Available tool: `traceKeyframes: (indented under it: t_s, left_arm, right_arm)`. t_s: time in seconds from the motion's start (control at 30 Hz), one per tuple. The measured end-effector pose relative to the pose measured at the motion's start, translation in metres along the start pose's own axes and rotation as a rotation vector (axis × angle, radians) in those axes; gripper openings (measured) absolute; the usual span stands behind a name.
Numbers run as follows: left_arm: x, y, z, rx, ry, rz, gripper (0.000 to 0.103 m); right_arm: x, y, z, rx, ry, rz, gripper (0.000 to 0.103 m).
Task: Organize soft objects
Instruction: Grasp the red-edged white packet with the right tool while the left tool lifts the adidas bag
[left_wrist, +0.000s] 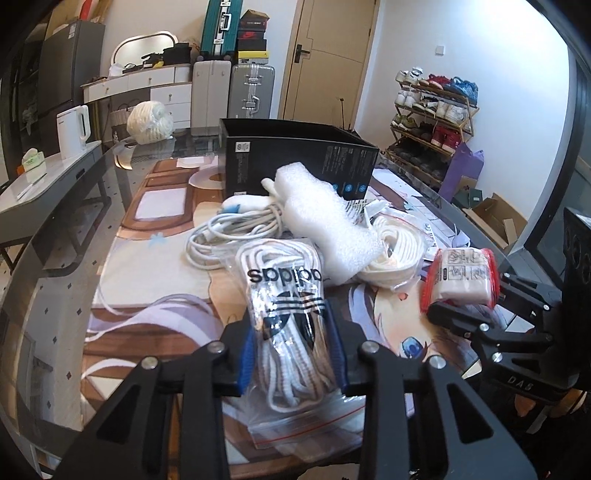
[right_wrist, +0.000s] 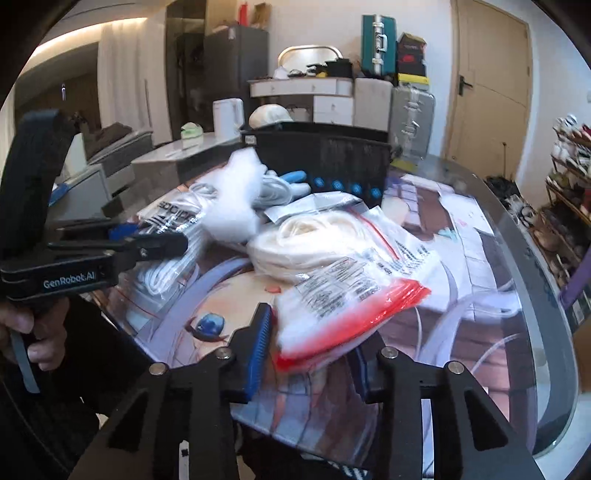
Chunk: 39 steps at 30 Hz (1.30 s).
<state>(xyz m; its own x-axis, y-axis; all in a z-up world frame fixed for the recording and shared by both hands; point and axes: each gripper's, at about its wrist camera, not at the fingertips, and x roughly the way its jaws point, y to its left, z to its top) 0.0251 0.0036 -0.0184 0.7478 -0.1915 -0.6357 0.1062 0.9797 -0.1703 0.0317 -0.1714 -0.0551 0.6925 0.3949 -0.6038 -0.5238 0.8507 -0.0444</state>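
1. Our left gripper has its blue pads pressed in on both sides of the Adidas bag of white laces, so we're calling that one clenched on the bag. The bag's long axis runs straight out along the fingers, zip end toward the camera and logo end pointing at the black box.

2. Our right gripper has the red-zip bag sitting between its fingers. The left blue pad looks just beside the bag's edge and the right finger is hidden under the plastic. The shot is motion-blurred too, so we honestly can't tell whether it's actually pinching or just cradling it. In the left wrist view the bag looks propped on that gripper's fingertip.

3. Everything else is piled on the printed mat between us and the box: a white cable coil, a strip of white foam wrap lying across the middle, and another bag of cream cord under its far end.

4. The bit that matters: the box stands straight ahead of the left gripper, open side up and beyond the pile, so our guess is the laces bag goes up and over the foam and in lengthwise. The left hand is lined up better; the right one sits off to the side, with the box ahead and slightly to its left.

5. Risk we'd flag: slippery plastic, and the laces can slide inside the bag.
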Motion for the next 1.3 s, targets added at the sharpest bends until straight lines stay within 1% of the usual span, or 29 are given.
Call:
traceKeyframes:
  t_s: [0.03, 0.13, 0.17, 0.23, 0.27, 0.3, 0.33, 0.37, 0.4, 0.43, 0.57, 0.73, 0.77, 0.8, 0.83, 0.87, 0.9, 1.03, 1.07, 1.3]
  left_arm:
    - [-0.001, 0.001, 0.0, -0.001, -0.001, 0.002, 0.032]
    - [-0.004, 0.0, 0.0, -0.004, -0.008, 0.002, 0.032]
    - [-0.004, -0.001, 0.0, -0.003, -0.009, 0.002, 0.032]
    - [-0.005, -0.001, 0.0, -0.002, -0.015, 0.001, 0.032]
    - [-0.005, -0.001, 0.0, -0.002, -0.016, -0.001, 0.032]
    - [-0.005, -0.001, 0.0, -0.003, -0.016, 0.0, 0.032]
    - [-0.005, 0.0, 0.0, -0.004, -0.016, -0.001, 0.032]
    - [-0.005, -0.001, 0.0, -0.006, -0.015, -0.002, 0.032]
    - [-0.005, -0.001, 0.0, -0.006, -0.015, -0.003, 0.032]
    - [-0.006, -0.001, 0.001, -0.005, -0.017, -0.002, 0.032]
    - [-0.007, 0.0, 0.001, -0.002, -0.023, 0.001, 0.032]
    - [-0.01, 0.002, 0.002, -0.008, -0.026, 0.004, 0.031]
    - [-0.011, 0.003, 0.001, -0.009, -0.028, 0.006, 0.031]
    - [-0.012, 0.003, 0.002, -0.012, -0.03, 0.008, 0.032]
    - [-0.014, 0.004, 0.002, -0.013, -0.032, 0.01, 0.032]
    - [-0.015, 0.005, 0.002, -0.015, -0.036, 0.011, 0.032]
    - [-0.017, 0.006, 0.002, -0.017, -0.038, 0.012, 0.032]
    - [-0.023, 0.009, 0.002, -0.03, -0.053, 0.014, 0.031]
    - [-0.026, 0.009, 0.002, -0.032, -0.059, 0.014, 0.032]
    - [-0.042, 0.01, 0.004, -0.036, -0.096, 0.018, 0.032]
  right_arm:
    - [-0.002, -0.001, -0.001, 0.009, 0.005, 0.002, 0.04]
    - [-0.006, -0.004, -0.003, 0.029, 0.002, -0.006, 0.05]
    - [-0.007, -0.006, -0.004, 0.04, 0.003, -0.005, 0.051]
    - [-0.011, -0.009, -0.006, 0.053, 0.005, -0.031, 0.053]
    - [-0.013, -0.011, -0.007, 0.058, 0.005, -0.044, 0.06]
    - [-0.015, -0.014, -0.008, 0.064, 0.005, -0.059, 0.075]
    - [-0.016, -0.016, -0.008, 0.068, -0.001, -0.076, 0.082]
    - [-0.018, -0.019, -0.008, 0.072, -0.01, -0.09, 0.087]
    - [-0.019, -0.021, -0.007, 0.078, -0.023, -0.099, 0.087]
    - [-0.019, -0.023, -0.006, 0.08, -0.03, -0.09, 0.087]
    - [-0.01, -0.018, 0.001, 0.02, -0.026, -0.082, 0.087]
    - [0.001, -0.015, 0.01, -0.005, -0.035, -0.074, 0.086]
    - [0.003, -0.016, 0.012, -0.001, -0.031, -0.064, 0.082]
    - [0.004, -0.017, 0.013, 0.002, -0.027, -0.05, 0.068]
    - [0.004, -0.018, 0.013, 0.005, -0.021, -0.039, 0.066]
    - [0.003, -0.018, 0.013, 0.009, -0.023, -0.038, 0.057]
    - [0.002, -0.018, 0.013, 0.009, -0.022, -0.033, 0.05]
    - [-0.003, -0.017, 0.01, 0.005, -0.018, -0.029, 0.048]
    - [-0.004, -0.016, 0.009, 0.006, -0.019, -0.031, 0.046]
    - [-0.029, -0.012, 0.014, 0.005, -0.083, -0.03, 0.046]
